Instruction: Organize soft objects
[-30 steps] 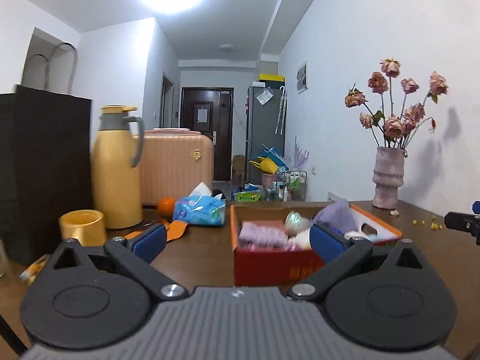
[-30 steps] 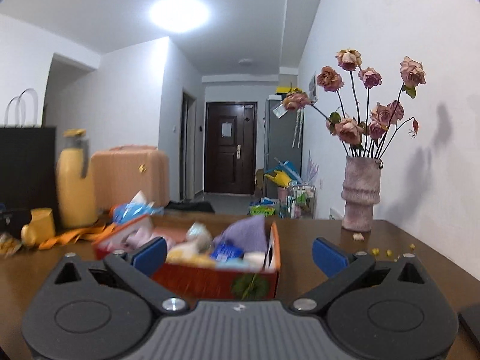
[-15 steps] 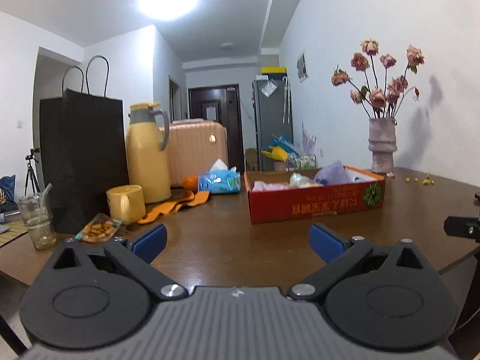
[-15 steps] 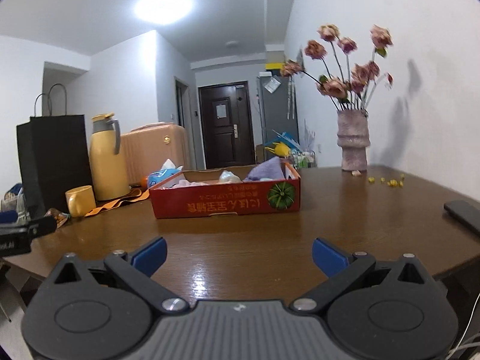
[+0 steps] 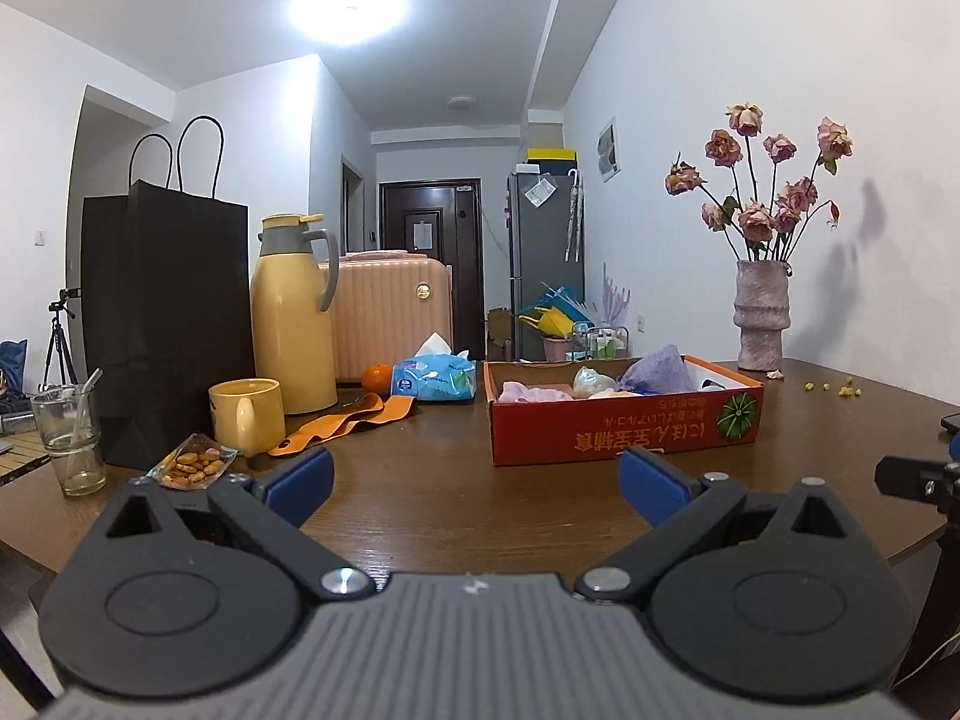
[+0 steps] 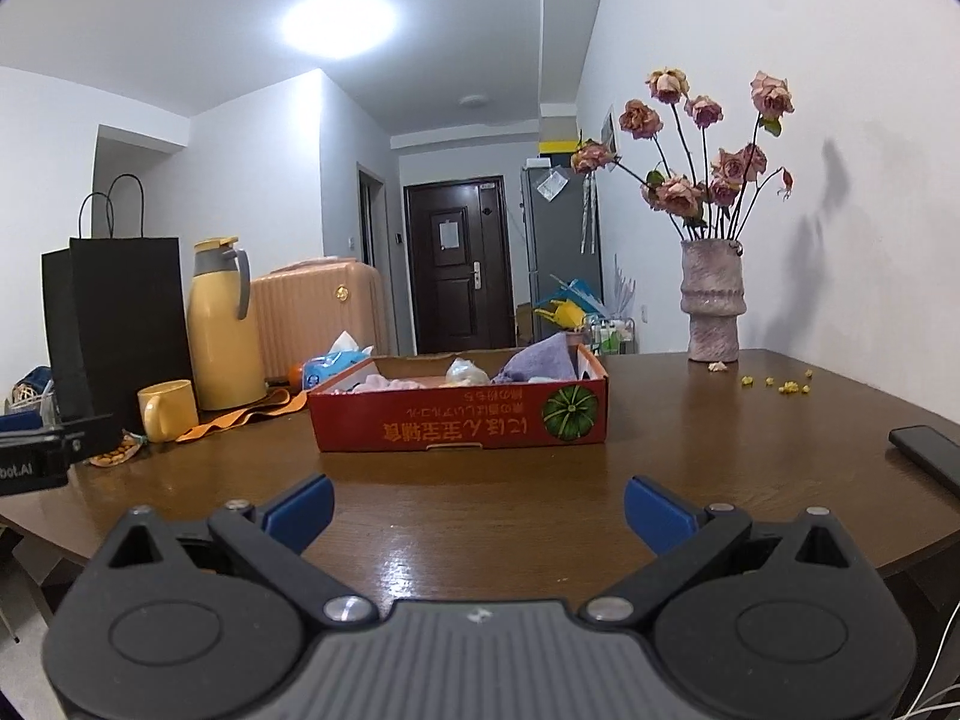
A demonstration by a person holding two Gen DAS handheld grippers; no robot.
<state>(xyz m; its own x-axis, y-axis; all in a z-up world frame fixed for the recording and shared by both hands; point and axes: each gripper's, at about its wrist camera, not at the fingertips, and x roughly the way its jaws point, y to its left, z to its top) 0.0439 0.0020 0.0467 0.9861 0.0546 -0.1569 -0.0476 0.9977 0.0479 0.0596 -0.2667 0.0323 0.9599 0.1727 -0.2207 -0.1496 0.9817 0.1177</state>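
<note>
Brown wooden table (image 5: 456,504) in a white-walled room, hallway door behind. Left gripper (image 5: 474,483) jaws spread wide, nothing between them, hovering over the table's near edge. Right gripper (image 6: 477,507) same: jaws wide apart, empty, above bare tabletop.

Ahead of both sits the red cardboard box (image 5: 624,426), well apart from either gripper. Its long axis runs left-right across both views, long printed side facing the cameras, print upside down, pumpkin graphic at the right end. Soft objects inside: purple cloth (image 5: 657,369) bunched up near the right end, pink cloth (image 5: 528,391) lying at the left end, a pale crumpled bundle (image 5: 591,381) between them.

Left of the box: tissue pack (image 5: 435,378), orange (image 5: 378,377), yellow thermos (image 5: 294,315), yellow mug (image 5: 246,417), black paper bag (image 5: 165,324). Right, against the wall: vase of dried roses (image 5: 762,315).
</note>
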